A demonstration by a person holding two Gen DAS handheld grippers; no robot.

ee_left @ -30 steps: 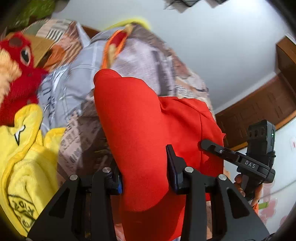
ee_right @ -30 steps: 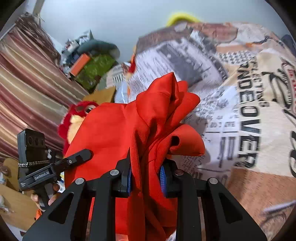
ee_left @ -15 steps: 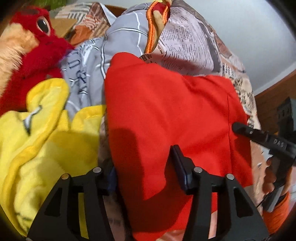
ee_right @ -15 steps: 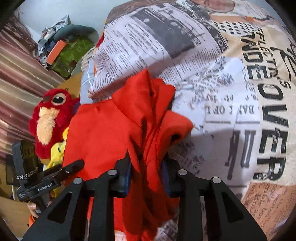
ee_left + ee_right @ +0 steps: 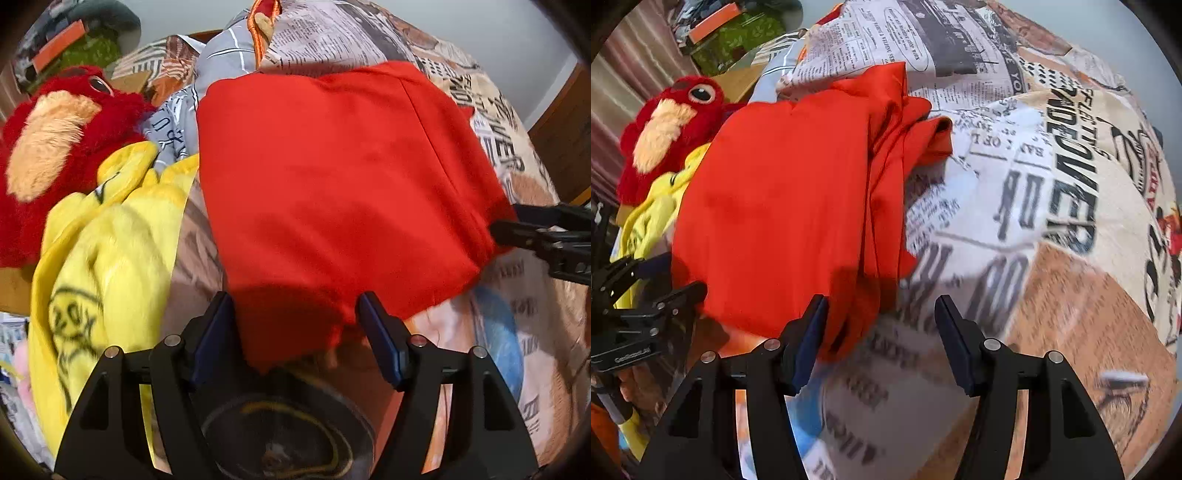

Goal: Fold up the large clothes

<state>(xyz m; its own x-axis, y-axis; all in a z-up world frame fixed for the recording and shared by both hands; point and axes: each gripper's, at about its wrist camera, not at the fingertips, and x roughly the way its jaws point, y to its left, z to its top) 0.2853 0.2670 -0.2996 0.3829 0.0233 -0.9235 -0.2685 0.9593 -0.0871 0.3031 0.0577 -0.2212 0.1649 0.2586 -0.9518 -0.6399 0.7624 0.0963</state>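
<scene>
A red garment [image 5: 332, 166] lies folded over on the newsprint-patterned bed cover [image 5: 1052, 184]. Its bunched side [image 5: 894, 155] faces right in the right wrist view. My left gripper [image 5: 293, 306] points down at the near corner of the cloth; its jaws are opening, and the corner lies loosely between the pads. My right gripper [image 5: 881, 306] is also opening, with the cloth's near right edge beside its left finger [image 5: 812, 328] and not pinched. Each gripper shows in the other's view: the right gripper [image 5: 517, 221] at the cloth's right edge, the left gripper [image 5: 661, 277] at its left.
A yellow fleece item [image 5: 110, 236] lies left of the red garment, touching it. A red plush bird [image 5: 55, 147] sits behind that. Grey striped bedding [image 5: 229, 48] is bunched at the back. A dark round object [image 5: 288, 435] lies below the left gripper. A wooden bed frame [image 5: 561, 133] runs along the right.
Both grippers have come down with the red garment, which hung bunched from them and now lies spread on the bed. Both pairs of jaws have widened and let go of the cloth.
</scene>
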